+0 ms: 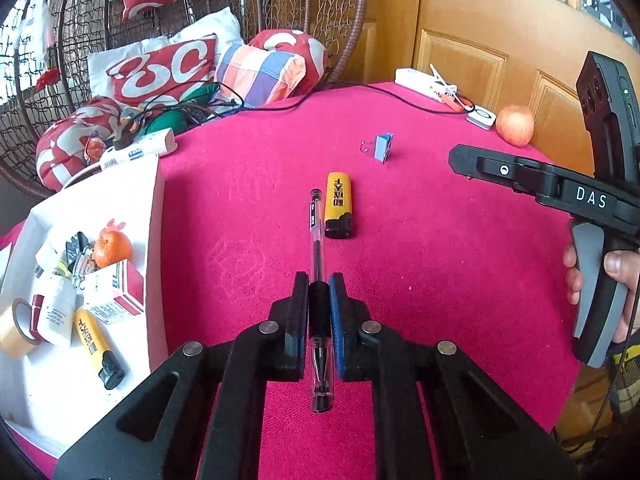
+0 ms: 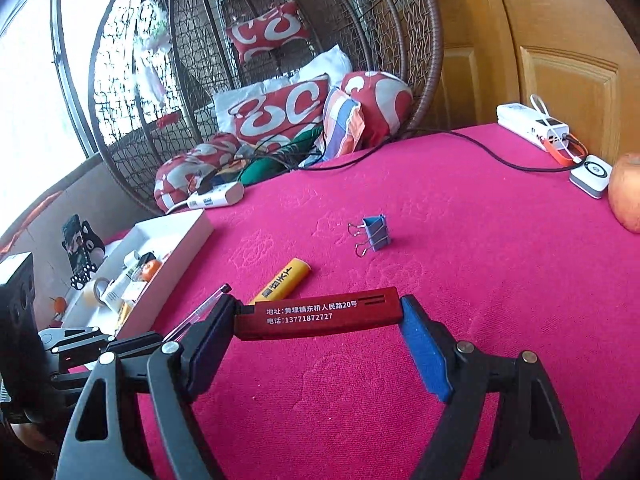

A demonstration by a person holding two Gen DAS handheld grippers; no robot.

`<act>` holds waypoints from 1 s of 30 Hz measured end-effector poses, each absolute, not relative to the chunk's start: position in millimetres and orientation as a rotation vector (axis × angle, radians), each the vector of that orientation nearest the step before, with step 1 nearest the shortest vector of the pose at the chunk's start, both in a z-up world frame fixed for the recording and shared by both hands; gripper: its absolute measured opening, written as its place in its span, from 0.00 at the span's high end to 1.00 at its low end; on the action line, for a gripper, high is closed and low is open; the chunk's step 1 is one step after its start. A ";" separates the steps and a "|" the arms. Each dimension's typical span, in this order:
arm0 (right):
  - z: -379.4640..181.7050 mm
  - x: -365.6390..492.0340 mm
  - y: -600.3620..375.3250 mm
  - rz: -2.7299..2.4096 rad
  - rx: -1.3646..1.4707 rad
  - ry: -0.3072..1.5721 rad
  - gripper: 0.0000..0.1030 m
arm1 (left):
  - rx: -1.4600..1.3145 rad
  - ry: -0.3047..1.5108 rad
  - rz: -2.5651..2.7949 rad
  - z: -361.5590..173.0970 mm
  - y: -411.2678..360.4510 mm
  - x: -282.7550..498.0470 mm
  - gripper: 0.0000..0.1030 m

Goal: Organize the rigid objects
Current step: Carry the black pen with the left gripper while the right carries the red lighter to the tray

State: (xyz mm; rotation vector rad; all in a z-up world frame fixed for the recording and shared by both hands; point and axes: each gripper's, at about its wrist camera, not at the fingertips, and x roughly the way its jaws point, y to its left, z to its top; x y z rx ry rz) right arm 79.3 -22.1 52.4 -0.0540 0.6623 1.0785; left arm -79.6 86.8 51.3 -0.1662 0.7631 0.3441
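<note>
Clamping pen [image 1: 319, 264], left gripper [image 1: 319, 292] — right gripper [image 2: 316, 316] pinches red lighter [image 2: 320, 314] endwise.

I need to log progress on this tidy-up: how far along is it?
Partly done. The white box already holds a yellow lighter, a tangerine, tape and small cartons. In hand: the left tongs grip the pen, and the right tongs hold a red lighter. Still on the cloth: another yellow lighter and the blue binder clip.

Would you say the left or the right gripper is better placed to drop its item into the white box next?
Left: the left gripper, shut on the pen, sits beside the white box; the right gripper, holding the red lighter, is farther.
</note>
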 end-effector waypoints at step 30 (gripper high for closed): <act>93.5 38.2 -17.8 1.163 -0.049 0.565 0.21 | -0.231 0.613 0.379 89.5 104.8 -126.8 0.91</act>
